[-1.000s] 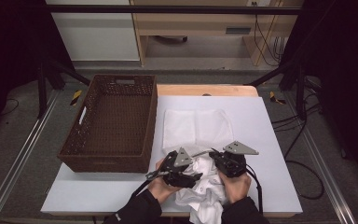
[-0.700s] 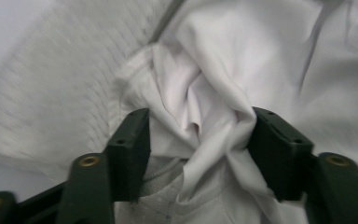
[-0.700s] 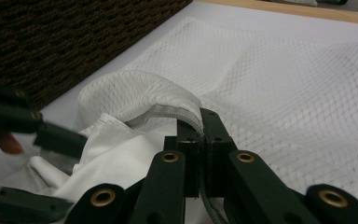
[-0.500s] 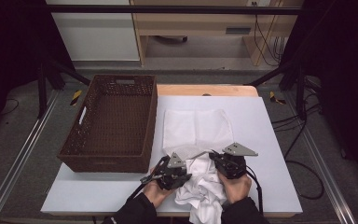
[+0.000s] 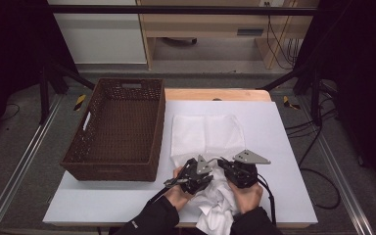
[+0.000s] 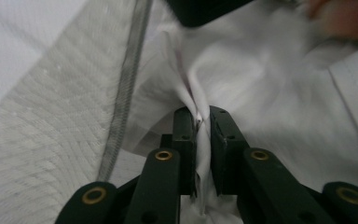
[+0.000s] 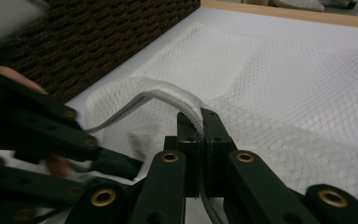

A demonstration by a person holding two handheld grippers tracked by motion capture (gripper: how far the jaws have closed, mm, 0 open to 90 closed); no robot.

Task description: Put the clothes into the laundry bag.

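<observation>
Left hand-held gripper (image 6: 200,126) has just closed on white cloth (image 6: 261,93) — right hand-held gripper (image 7: 200,123) clamps mesh bag's (image 5: 205,132) rim, at counter's (image 5: 284,127) near edge beside basket (image 5: 117,127). No legible writing.

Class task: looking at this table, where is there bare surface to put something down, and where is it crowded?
Bare: the table right of the mesh bag, and the near-left strip in front of the basket. Crowded: near edge, where both tools grip white cloth.
</observation>
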